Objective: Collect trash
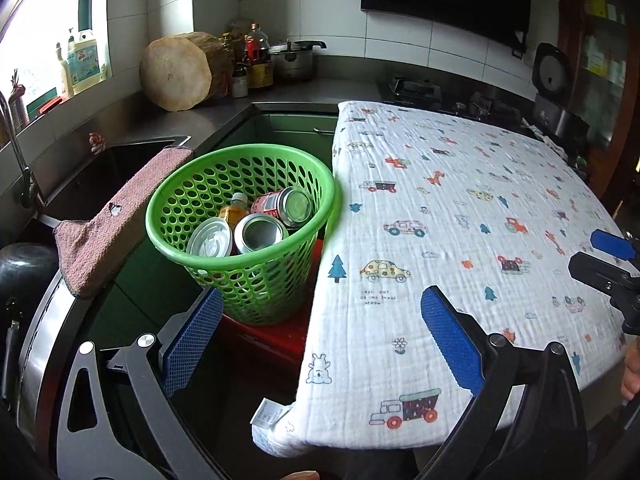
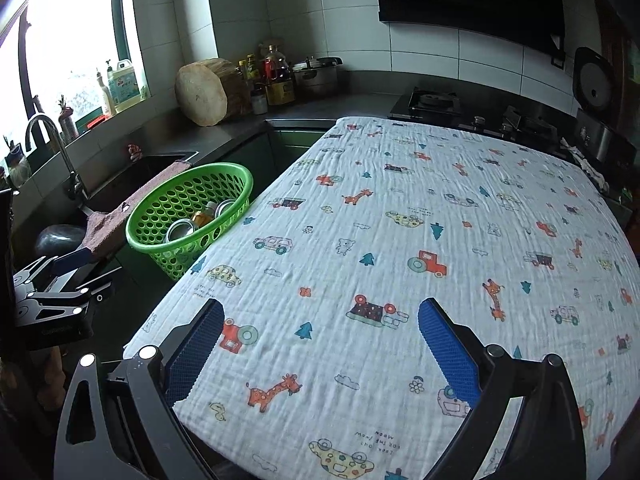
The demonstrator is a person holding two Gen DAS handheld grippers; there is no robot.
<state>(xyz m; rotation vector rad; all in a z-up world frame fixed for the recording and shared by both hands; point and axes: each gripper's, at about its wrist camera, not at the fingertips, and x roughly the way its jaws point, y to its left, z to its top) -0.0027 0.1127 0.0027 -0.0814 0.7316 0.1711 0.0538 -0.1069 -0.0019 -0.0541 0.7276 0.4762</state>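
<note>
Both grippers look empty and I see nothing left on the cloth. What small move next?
Probably hold and pan for strays: both the left gripper and right gripper are open and empty, the cans and bottle lie in the green basket, and the tablecloth shows no trash.

We see a table (image 2: pixel 400 220) ahead of our fingers, with a cloth (image 1: pixel 460 220) of little cars and trees lying flat on it. Left of our left fingers, a green basket (image 1: pixel 256 280) sits on a red stool (image 1: pixel 276 340).

Cans (image 1: pixel 260 232) in green basket (image 1: pixel 240 264) — left gripper (image 1: pixel 322 326) agape
</note>
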